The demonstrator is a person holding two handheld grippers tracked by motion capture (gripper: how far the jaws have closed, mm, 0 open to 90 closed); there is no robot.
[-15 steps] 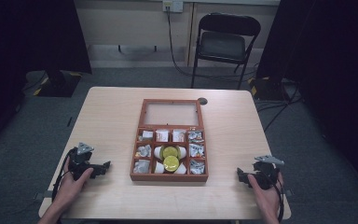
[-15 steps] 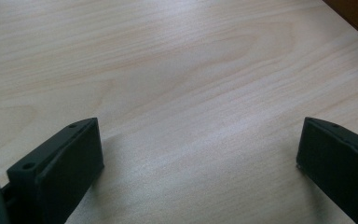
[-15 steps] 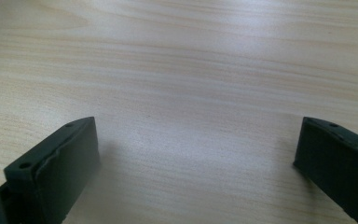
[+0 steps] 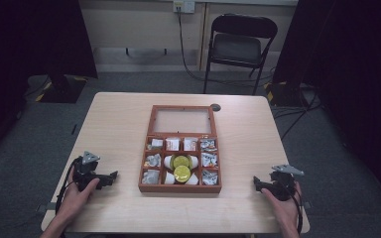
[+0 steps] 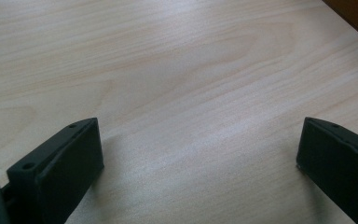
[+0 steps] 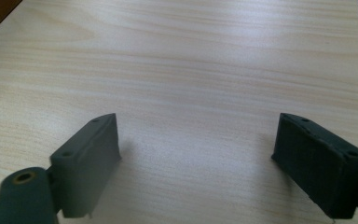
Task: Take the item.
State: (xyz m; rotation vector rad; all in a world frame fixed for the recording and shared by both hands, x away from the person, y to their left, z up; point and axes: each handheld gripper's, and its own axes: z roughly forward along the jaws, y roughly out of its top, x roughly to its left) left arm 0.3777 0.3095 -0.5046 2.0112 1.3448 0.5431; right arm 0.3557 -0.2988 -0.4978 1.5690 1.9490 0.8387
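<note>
While both grippers rest low on the table (image 4: 129,119), one at each near corner, nothing has been picked up. The left gripper (image 4: 110,176) sits near the left edge, its jaws spread wide over bare wood; the right gripper (image 4: 256,183) sits near the right edge, its jaws just as wide and empty. Between them, in the middle of the table, lies the open wooden box (image 4: 180,187), its glass-paned lid (image 4: 182,120) folded back on the far side. Its small compartments hold silvery wrapped packets (image 4: 153,160), and the middle ones hold white cups with yellow lids (image 4: 181,173).

Against the picture from half a second ago, hardly anything has changed: hands, grippers and box lie as they did. That suggests the work has yet to begin, and either gripper must first travel inward to the box, which is well apart from both.
</note>
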